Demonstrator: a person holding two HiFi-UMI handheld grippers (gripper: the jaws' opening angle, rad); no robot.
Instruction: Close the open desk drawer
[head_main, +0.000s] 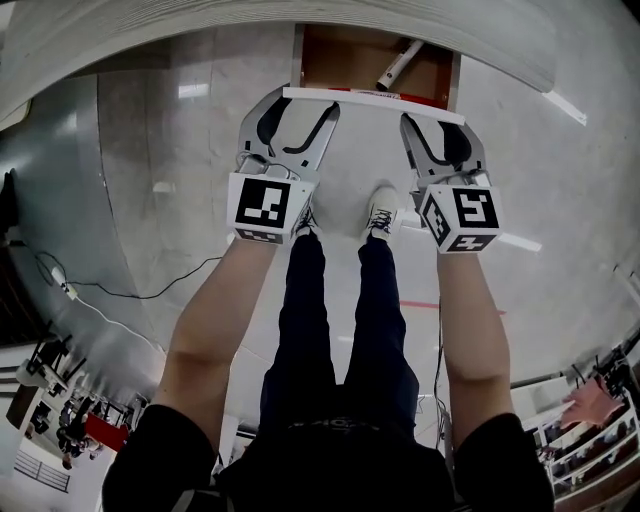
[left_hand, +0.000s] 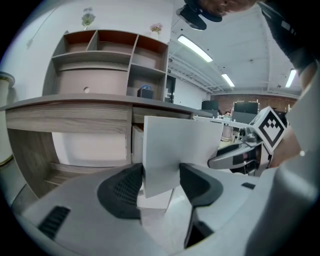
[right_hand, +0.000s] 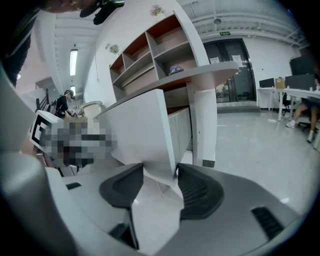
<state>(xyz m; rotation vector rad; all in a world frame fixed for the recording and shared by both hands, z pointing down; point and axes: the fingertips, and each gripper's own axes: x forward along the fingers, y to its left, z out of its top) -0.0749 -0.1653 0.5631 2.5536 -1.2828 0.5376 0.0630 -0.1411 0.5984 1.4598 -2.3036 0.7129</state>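
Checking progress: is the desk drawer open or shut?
Open: the drawer is pulled out, its brown inside visible behind the white front.

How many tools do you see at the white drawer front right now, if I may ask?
2. The left tool is at the drawer front near its left end, the right tool near its right end; both stand open, tips at the panel face.

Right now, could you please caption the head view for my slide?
Both open, left gripper and right gripper sit at the white front of the open desk drawer.
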